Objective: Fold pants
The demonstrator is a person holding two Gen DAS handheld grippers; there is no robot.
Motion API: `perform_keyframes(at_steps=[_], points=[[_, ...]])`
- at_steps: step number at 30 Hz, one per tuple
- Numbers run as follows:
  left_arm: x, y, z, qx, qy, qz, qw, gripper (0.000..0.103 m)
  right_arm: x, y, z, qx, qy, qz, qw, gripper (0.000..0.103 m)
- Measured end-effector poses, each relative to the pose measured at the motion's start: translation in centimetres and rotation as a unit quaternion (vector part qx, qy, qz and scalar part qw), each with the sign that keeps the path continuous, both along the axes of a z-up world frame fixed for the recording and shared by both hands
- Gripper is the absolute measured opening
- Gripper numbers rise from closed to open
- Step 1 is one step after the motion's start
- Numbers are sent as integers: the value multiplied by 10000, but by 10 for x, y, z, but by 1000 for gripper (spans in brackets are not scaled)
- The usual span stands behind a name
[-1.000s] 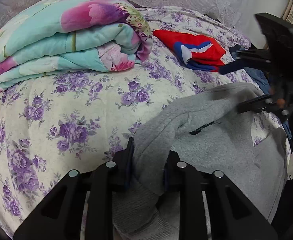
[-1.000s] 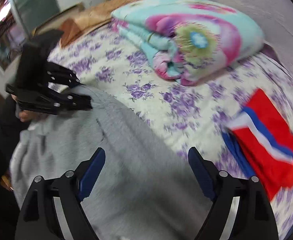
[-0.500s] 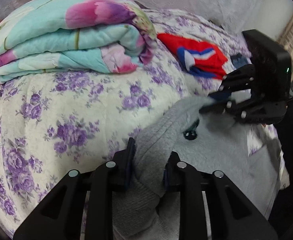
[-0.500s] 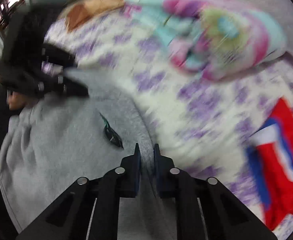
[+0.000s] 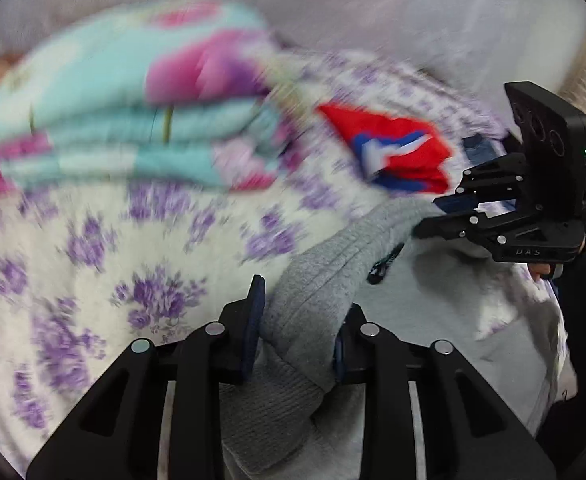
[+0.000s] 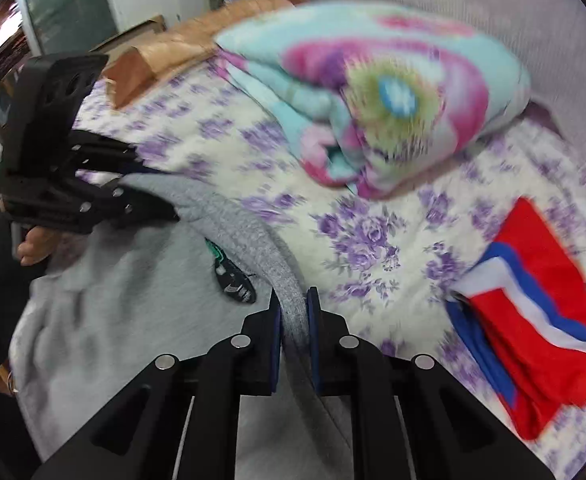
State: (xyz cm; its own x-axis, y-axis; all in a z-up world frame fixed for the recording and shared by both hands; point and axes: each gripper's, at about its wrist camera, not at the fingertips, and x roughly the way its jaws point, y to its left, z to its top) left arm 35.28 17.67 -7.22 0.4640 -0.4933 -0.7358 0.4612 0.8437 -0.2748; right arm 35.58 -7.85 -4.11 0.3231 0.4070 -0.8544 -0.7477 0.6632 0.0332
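left wrist: left gripper (image 5: 297, 332) clamped on bunched edge of grey sweatpants (image 5: 317, 280), lying on floral bedsheet (image 5: 93, 248); view blurred, likely mid-motion.
right wrist: right gripper (image 6: 293, 320) pinching same ribbed edge (image 6: 289, 300) further along. step: both corners held, fold in hand. next: carry edge across evenly, keep cloth taut.

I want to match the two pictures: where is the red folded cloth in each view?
Left wrist view: the red cloth lies right of centre in the upper half, on the bedspread just beyond the right gripper.
Right wrist view: the red cloth lies at the right edge, low.
Shared landmark: the folded quilt, beside the cloth in both.
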Motion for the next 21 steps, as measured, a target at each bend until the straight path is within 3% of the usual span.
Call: perform_keyframes(at_steps=[4,9,14,18,21], points=[[-44,-1,38,-4,-289,-333,9990,27,-69,-16,44,325,-37,-20,9995,13],[-114,-3,46,607,-348,-742,9948,27,-170,3,48,321,-28,119,9994,13],[-178,1,21,1028,-276,-1076,9885,27,-244,31,10,304,449,125,9984,13],[-184,17,-19,812,115,-1120,9903,29,-258,54,-42,-40,768,-246,9967,14],[-187,24,-25,494,152,-1163,9919,31,-246,54,-77,66,1218,-748,9897,14]])
